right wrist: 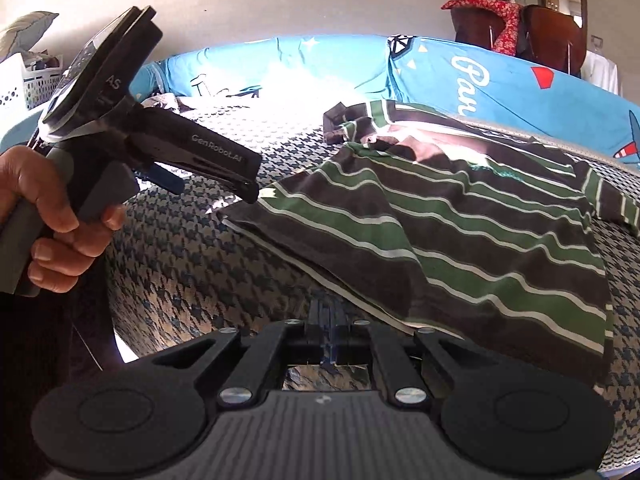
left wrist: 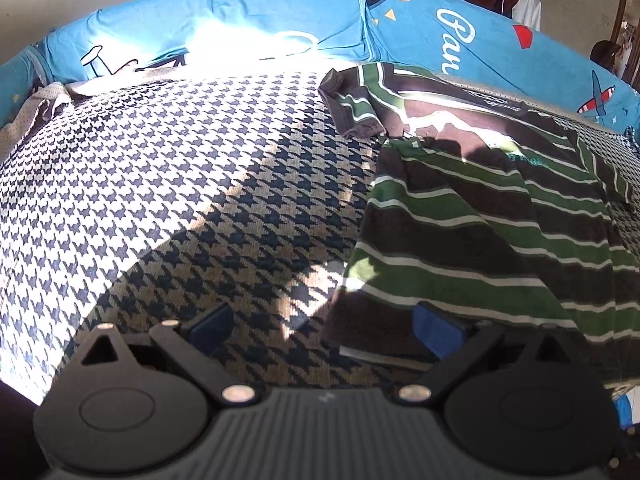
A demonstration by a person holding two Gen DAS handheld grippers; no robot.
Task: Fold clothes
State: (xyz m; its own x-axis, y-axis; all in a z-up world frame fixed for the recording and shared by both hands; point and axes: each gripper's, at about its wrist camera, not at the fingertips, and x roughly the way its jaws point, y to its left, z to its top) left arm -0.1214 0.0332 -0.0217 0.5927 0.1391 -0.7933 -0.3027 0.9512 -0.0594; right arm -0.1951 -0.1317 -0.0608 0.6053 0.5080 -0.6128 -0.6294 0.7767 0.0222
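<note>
A brown and green striped shirt (left wrist: 500, 216) (right wrist: 460, 216) lies on the houndstooth bed cover (left wrist: 180, 168) (right wrist: 192, 280), its collar end toward the back. My left gripper (left wrist: 323, 327) (right wrist: 212, 188) is open. The shirt's near hem corner lies between its blue pads, next to the right pad (left wrist: 434, 326). In the right wrist view a hand (right wrist: 60, 220) holds that gripper, and its finger tip meets the shirt's corner. My right gripper (right wrist: 330, 316) is shut on the shirt's hem further along, and the cloth rises from the cover there in a ridge.
A blue printed sheet (left wrist: 280, 12) (right wrist: 440, 64) runs along the back of the bed. A white laundry basket (right wrist: 24, 80) stands at the far left. A brown chair with a red cloth (right wrist: 508, 20) over it stands behind the right side. Bright sunlight washes out the back of the cover.
</note>
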